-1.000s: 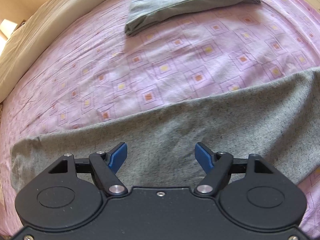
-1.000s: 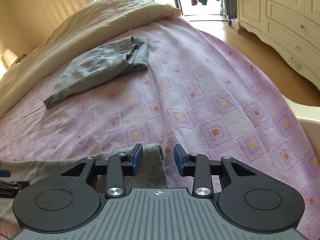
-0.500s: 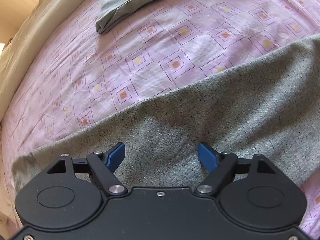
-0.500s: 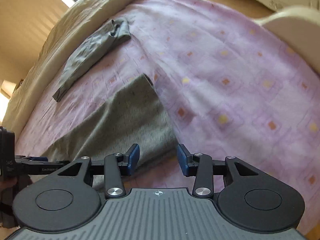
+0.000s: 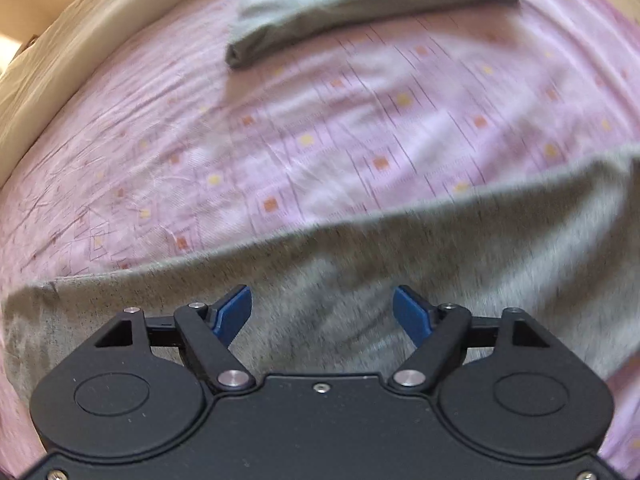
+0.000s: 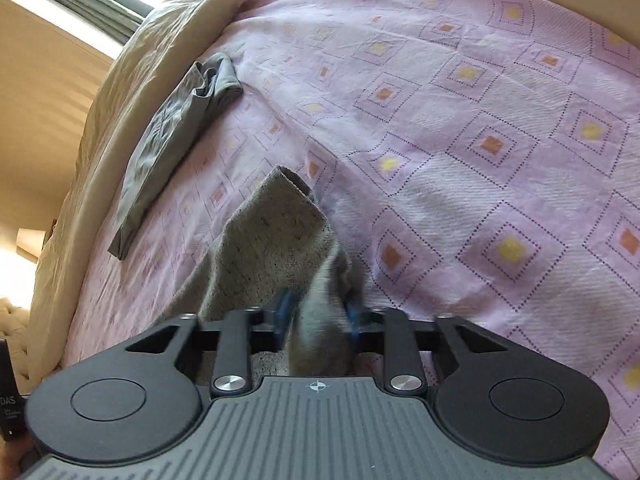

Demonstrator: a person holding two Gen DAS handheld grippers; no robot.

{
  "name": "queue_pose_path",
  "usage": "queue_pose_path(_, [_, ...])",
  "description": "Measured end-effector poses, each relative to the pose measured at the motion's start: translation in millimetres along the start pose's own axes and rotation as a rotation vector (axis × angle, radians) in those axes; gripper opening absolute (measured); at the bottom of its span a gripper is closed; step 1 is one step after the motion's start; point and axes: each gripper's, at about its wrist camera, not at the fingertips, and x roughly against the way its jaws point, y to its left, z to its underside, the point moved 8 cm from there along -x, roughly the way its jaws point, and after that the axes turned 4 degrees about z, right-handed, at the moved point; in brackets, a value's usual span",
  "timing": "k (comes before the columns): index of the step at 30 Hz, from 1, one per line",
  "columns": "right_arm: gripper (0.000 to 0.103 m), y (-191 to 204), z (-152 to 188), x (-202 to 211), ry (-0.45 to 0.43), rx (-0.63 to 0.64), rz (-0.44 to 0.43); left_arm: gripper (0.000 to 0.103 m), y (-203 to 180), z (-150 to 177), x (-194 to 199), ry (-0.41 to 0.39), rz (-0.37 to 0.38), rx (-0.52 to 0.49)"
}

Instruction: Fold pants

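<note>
- Pink, diamond-patterned bed sheet [image 6: 500, 128] covered the bed and served as the working surface; a cream duvet [image 6: 132, 92] was heaped along the sheet's far side.
- Across the near part of that sheet lay the heather-grey pants [image 5: 400, 264], spread flat in the left wrist view, their long edge running side to side.
- Beyond the pants, towards the duvet, sat a second grey garment [image 5: 352, 4], already folded and well apart from them.
- Over the flat middle of the pants hung the left gripper [image 5: 322, 312], its jaws wide, no cloth between them.
- At one end of the pants was the right gripper [image 6: 318, 312]; its jaws had just been closing and stood narrow, pinching a bunched fold, with the end of the cloth [image 6: 280, 216] standing up past the jaws above the sheet.
- The step in hand looked like lifting that end to carry it over the rest of the pants.
- To do it well, the pinch likely needed to take both layers, since the cloth looked soft and loose.
- The left jaws could usefully press or grip the cloth near the intended crease, so that the body stayed put.
- Carrying the end low and straight along the pants should keep the edges lined up.
</note>
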Motion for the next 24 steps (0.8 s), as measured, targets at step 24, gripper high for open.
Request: queue_pose_path(24, [0.013, 63, -7, 41, -0.09, 0.29, 0.016, 0.062, 11, 71, -4, 0.125, 0.02, 0.143])
